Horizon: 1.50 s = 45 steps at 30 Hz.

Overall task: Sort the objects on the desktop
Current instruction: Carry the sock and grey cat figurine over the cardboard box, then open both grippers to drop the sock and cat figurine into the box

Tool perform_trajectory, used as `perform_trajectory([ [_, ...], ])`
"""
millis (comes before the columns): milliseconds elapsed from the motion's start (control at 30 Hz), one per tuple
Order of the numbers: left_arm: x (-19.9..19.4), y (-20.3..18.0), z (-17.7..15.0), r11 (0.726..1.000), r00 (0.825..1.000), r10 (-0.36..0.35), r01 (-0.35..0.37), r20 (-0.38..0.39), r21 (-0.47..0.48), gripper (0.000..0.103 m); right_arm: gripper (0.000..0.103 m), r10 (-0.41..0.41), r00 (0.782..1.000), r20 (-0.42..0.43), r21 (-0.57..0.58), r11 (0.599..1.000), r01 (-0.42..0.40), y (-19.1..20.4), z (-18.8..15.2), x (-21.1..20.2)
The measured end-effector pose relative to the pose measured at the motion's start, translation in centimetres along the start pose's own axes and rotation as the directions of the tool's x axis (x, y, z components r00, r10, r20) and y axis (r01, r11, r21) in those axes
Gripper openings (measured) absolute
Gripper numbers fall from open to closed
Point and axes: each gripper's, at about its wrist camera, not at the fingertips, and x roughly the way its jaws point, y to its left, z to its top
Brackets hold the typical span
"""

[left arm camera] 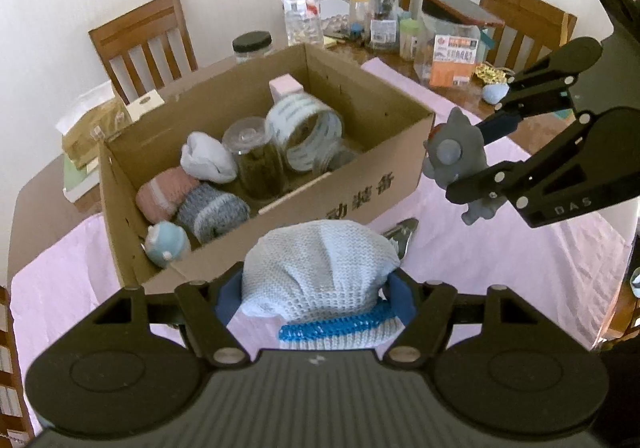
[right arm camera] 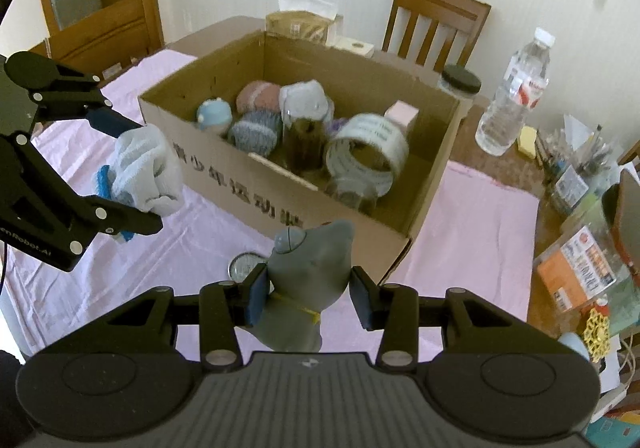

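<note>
In your left wrist view, your left gripper (left arm camera: 316, 300) has its fingers clamped on a pale blue rolled sock (left arm camera: 320, 268) at 6 o'clock, with the open cardboard box (left arm camera: 360, 196) just beyond at 11 o'clock and the right gripper (left arm camera: 472, 164) at 3 o'clock pinching a grey toy figure (left arm camera: 456, 156). In your right wrist view, that grey toy figure (right arm camera: 308, 280) sits gripped between your right gripper's (right arm camera: 308, 296) narrow fingers at 6 o'clock, the box (right arm camera: 240, 172) lies at 12 o'clock, and the sock (right arm camera: 144, 168) hangs in the left gripper (right arm camera: 132, 176) at 9 o'clock above the pink cloth (right arm camera: 480, 216).
</note>
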Motion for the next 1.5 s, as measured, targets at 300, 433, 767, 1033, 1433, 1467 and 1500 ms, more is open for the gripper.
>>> perform_trajectory([
  [300,-1.3,1.0,1.6,1.000,0.999,0.020,-0.020,0.034,0.018,0.072,0.049,-0.024,0.999,0.046,-0.044,0.999,0.026,-0.2,2.0,-1.8],
  [433,-1.7,1.5,2.4,0.999,0.998,0.035,-0.037,0.052,0.032,0.072,0.049,-0.037,0.997,0.069,-0.060,0.997,0.041,-0.4,3.1,-2.1],
  [767,-1.7,2.9,4.1,0.996,0.995,0.065,-0.069,0.079,0.051,0.072,0.049,-0.062,0.994,0.094,-0.077,0.995,0.070,-1.5,5.8,-1.6],
  [1033,-1.2,4.6,5.8,0.994,0.991,0.093,-0.097,0.096,0.042,0.072,0.049,-0.080,0.992,0.095,-0.081,0.993,0.088,-2.7,7.5,-0.4],
  [1433,0.6,6.1,6.9,0.993,0.991,0.111,-0.114,0.077,0.031,0.072,0.067,-0.118,0.990,0.078,-0.101,0.987,0.125,-3.5,8.9,2.0],
  [1467,0.8,6.3,6.9,0.993,0.991,0.113,-0.116,0.075,0.030,0.072,0.071,-0.129,0.988,0.081,-0.097,0.986,0.137,-3.5,8.9,2.1],
  [1500,0.9,6.4,7.0,0.993,0.991,0.113,-0.116,0.072,0.029,0.072,0.077,-0.135,0.987,0.087,-0.095,0.985,0.143,-3.5,8.9,2.1],
])
